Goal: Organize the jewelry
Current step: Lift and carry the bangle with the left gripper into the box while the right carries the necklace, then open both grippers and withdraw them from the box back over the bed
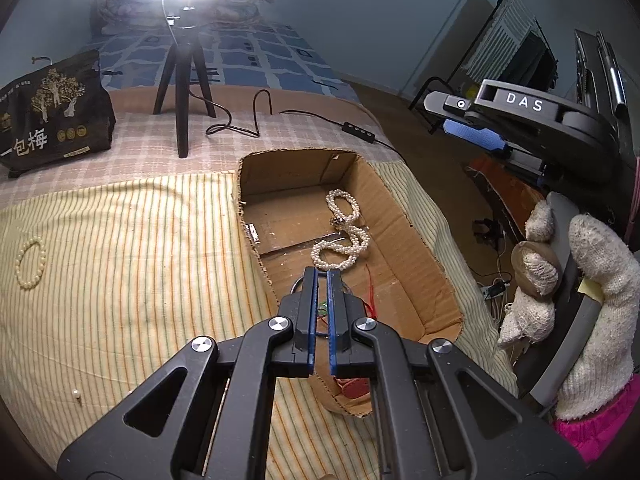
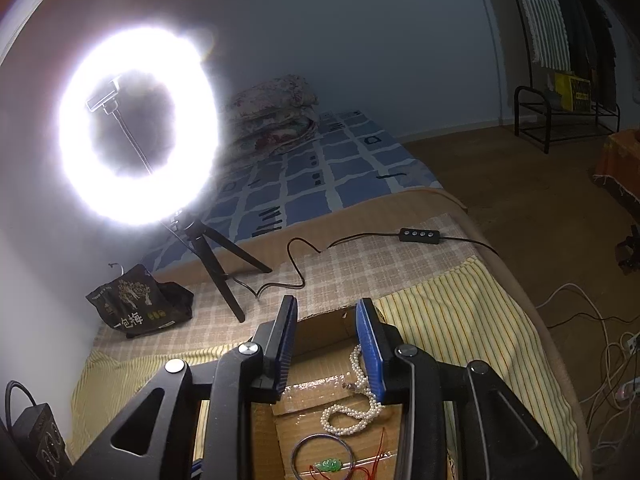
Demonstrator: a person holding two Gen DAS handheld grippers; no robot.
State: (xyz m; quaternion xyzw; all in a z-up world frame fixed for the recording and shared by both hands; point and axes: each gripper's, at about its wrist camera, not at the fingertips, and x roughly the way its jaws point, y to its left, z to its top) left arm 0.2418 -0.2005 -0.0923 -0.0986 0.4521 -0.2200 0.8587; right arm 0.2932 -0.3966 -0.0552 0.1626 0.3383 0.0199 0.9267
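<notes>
The left gripper [image 1: 322,276] hung closed and empty over the near end of the cardboard box [image 1: 420,248]; the right gripper [image 2: 326,312] stood with its jaws apart, nothing between them, over the same box on the bed; inside lay a pearl necklace [image 1: 346,236], a thin bangle [image 2: 322,456] and a green pendant on red cord [image 2: 330,465]; a pearl bracelet [image 1: 30,264] lay on the striped cloth [image 1: 140,260], well apart from the box.
</notes>
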